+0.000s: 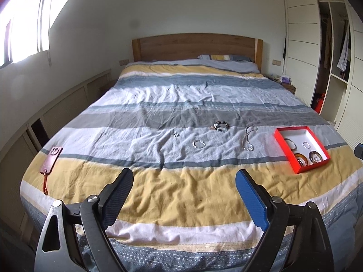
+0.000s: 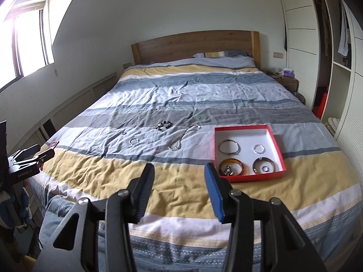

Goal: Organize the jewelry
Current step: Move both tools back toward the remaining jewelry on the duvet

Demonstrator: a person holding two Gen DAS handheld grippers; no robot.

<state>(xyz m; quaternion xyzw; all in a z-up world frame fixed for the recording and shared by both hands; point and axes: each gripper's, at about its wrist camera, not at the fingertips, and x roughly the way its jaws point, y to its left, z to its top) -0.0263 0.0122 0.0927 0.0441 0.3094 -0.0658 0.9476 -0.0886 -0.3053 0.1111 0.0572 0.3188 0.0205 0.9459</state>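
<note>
1. The left gripper (image 1: 184, 179) hangs over the foot of the bed (image 1: 181, 188), jaws spread wide and holding nothing; one pad is black, the other blue.
2. The right gripper (image 2: 179, 173) is held the same way, jaws well apart and empty, above the yellow stripe of the cover.
3. Just beyond the right gripper's blue pad, slightly to its right, lies a red box (image 2: 278, 146) with a white floor.
4. In the box, nearest the jaws, sit an amber bangle (image 2: 231, 167) with small metal pieces inside it and a dark bangle (image 2: 264, 165) ringing a small ring.
5. Farther back in the box lie a thin silver bangle (image 2: 229, 146) and a small pale bead bracelet (image 2: 258, 149).
6. Ahead of the right jaws, somewhat left, a silver chain (image 2: 181, 138) trails loosely across the pale blue stripe.
7. Left of the chain lies a small silver bracelet (image 2: 133, 141), and beyond it a tiny ring (image 2: 124, 133), too small to describe.
8. Farthest out, on the grey stripe, sits a black and white bead bracelet (image 2: 163, 125).
9. Far left of the left jaws, at the bed's edge, rests a brown phone (image 1: 50, 159) with a red strap.
</note>
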